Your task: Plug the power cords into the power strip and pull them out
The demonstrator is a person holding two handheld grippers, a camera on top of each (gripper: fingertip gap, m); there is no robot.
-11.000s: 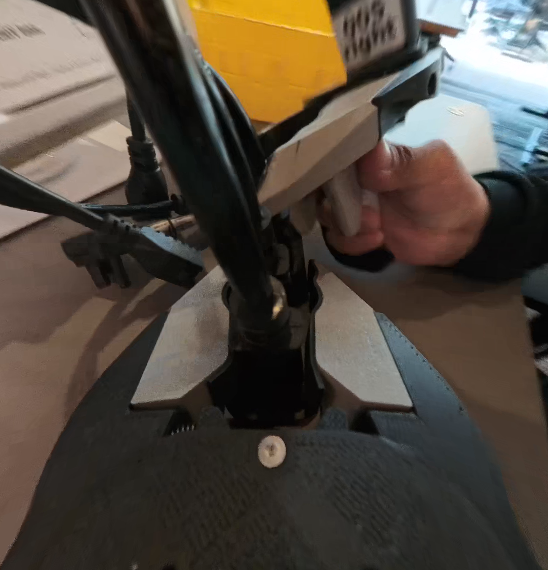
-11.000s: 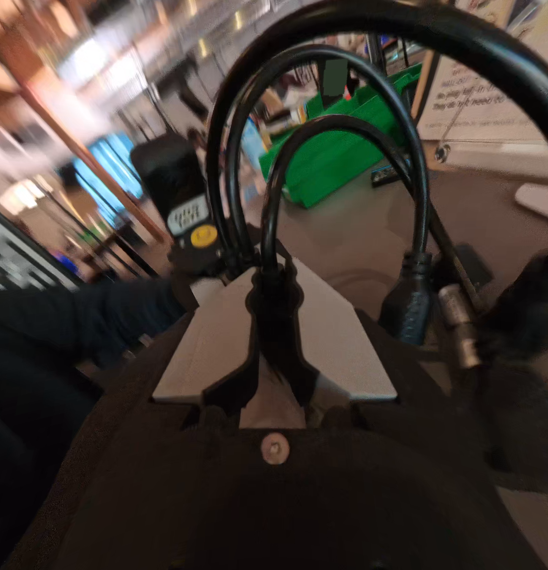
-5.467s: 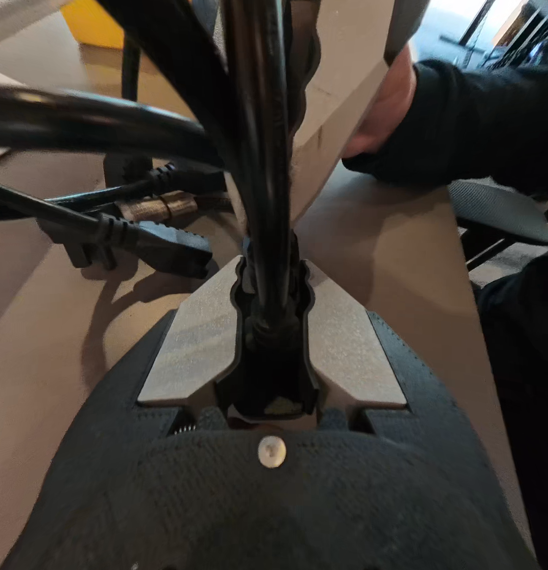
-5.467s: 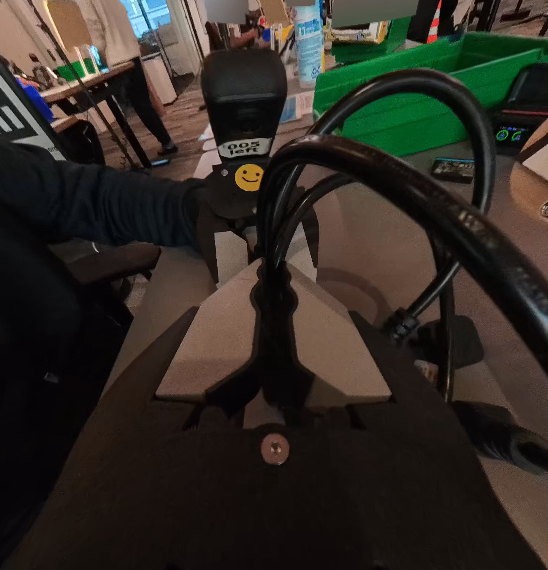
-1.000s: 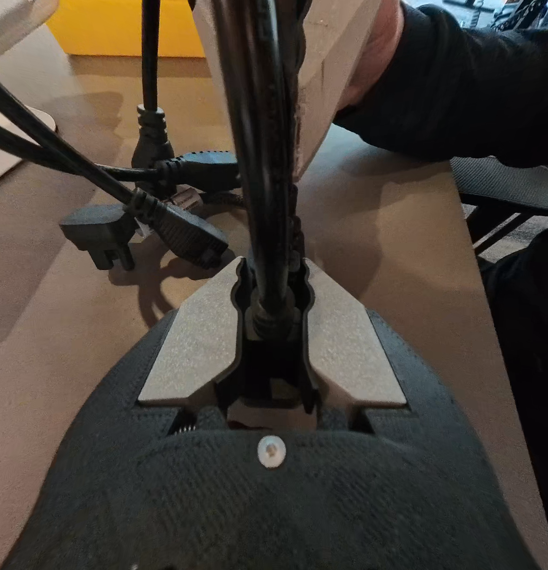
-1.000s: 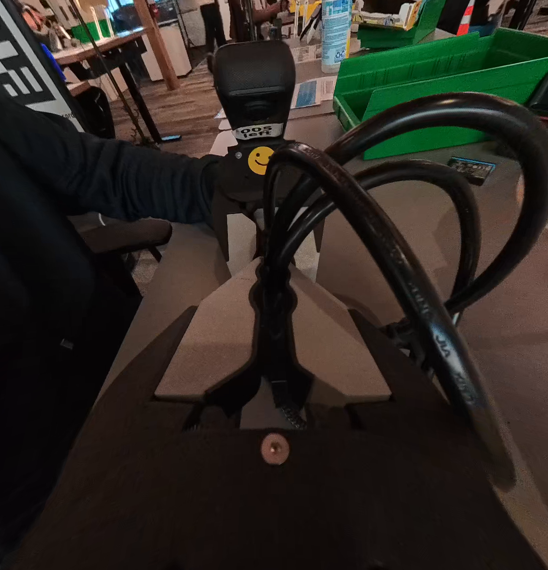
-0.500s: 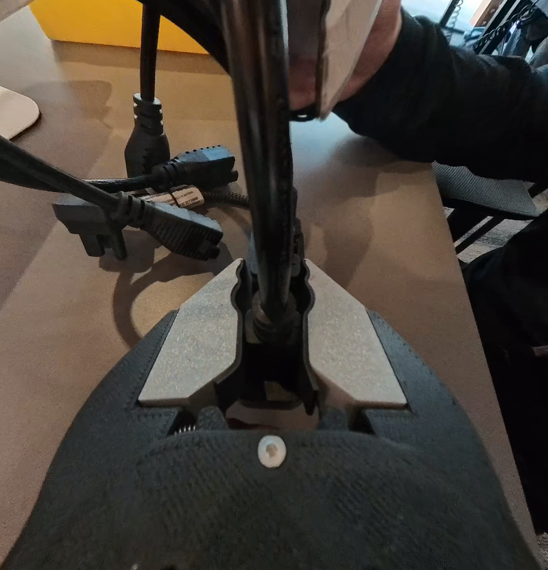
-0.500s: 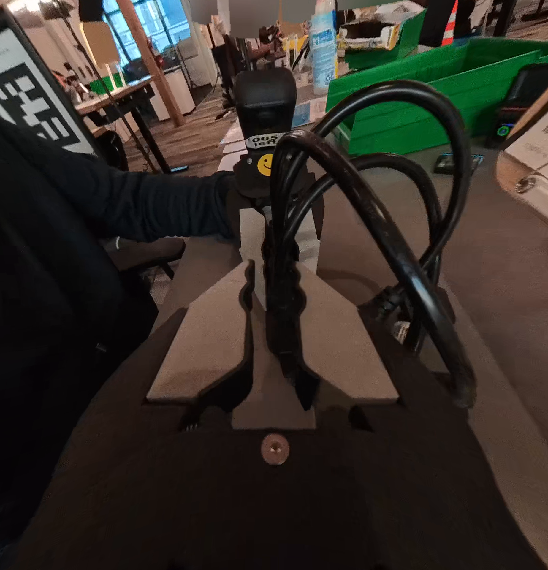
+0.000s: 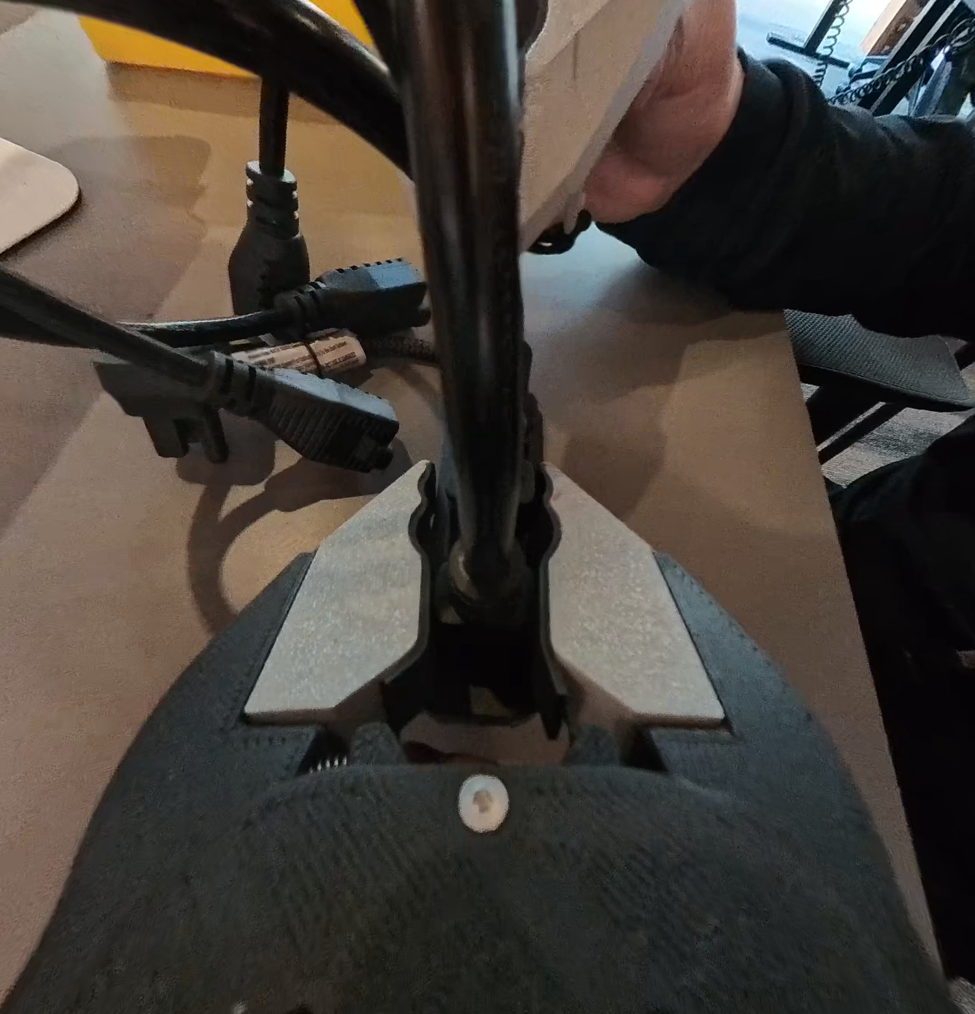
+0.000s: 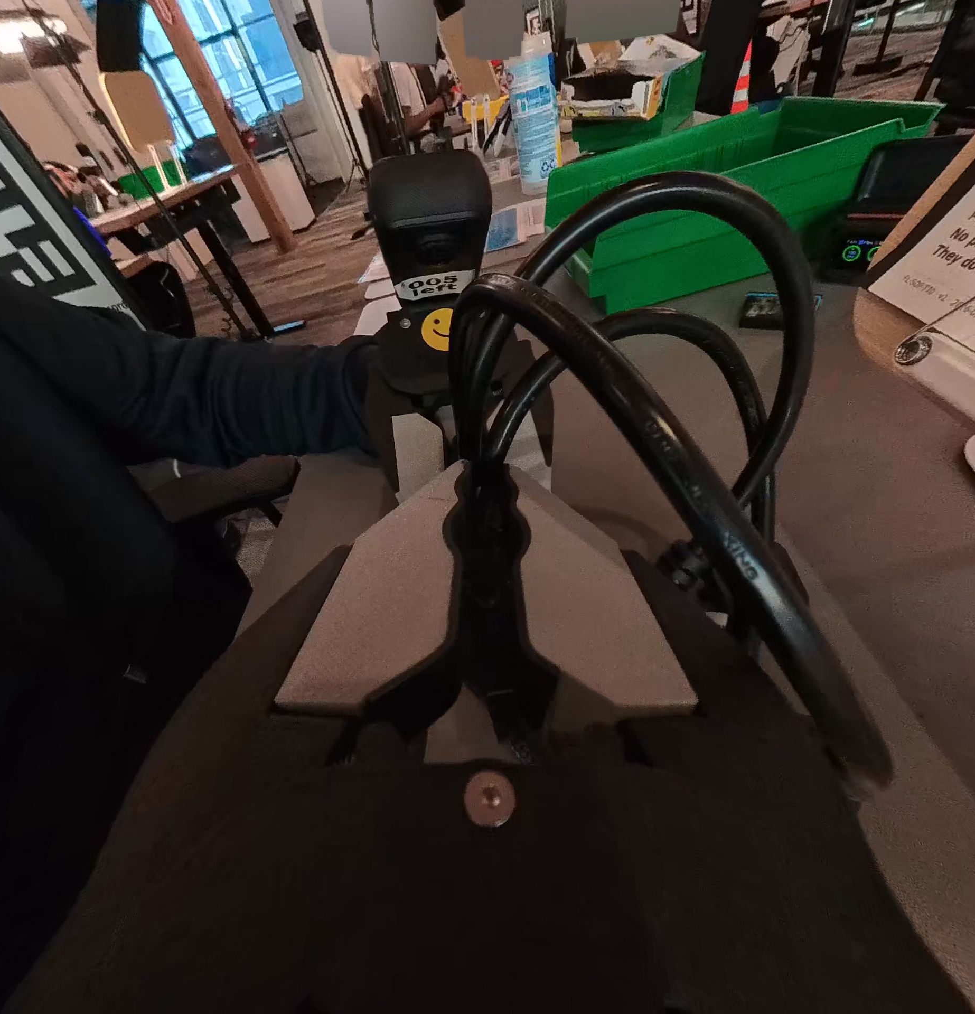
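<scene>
My left gripper (image 9: 485, 494) is shut on the black plug end (image 9: 482, 581) of a power cord (image 9: 469, 247), and the cord rises straight up out of its jaws. My right gripper (image 10: 486, 488) is shut on black power cord (image 10: 488, 548) that loops up and to the right (image 10: 694, 203). The two grippers face each other closely above the brown table (image 9: 666, 439). The right gripper's finger (image 9: 578, 82) and the hand holding it show at the top of the left wrist view. The left gripper (image 10: 430, 247) shows just beyond my right fingertips. No power strip is in view.
Loose black cord ends lie on the table at the left: a ribbed connector (image 9: 320, 422), another connector (image 9: 364, 296) and an upright plug (image 9: 268, 241). A yellow box (image 9: 200, 49) stands behind them. Green bins (image 10: 748, 181) and a paper sign (image 10: 957, 247) stand at the back right.
Half a second ago my right gripper's jaws stood wider, with the cord against one finger; now they are shut on the cord again. The left gripper keeps its hold on the plug.
</scene>
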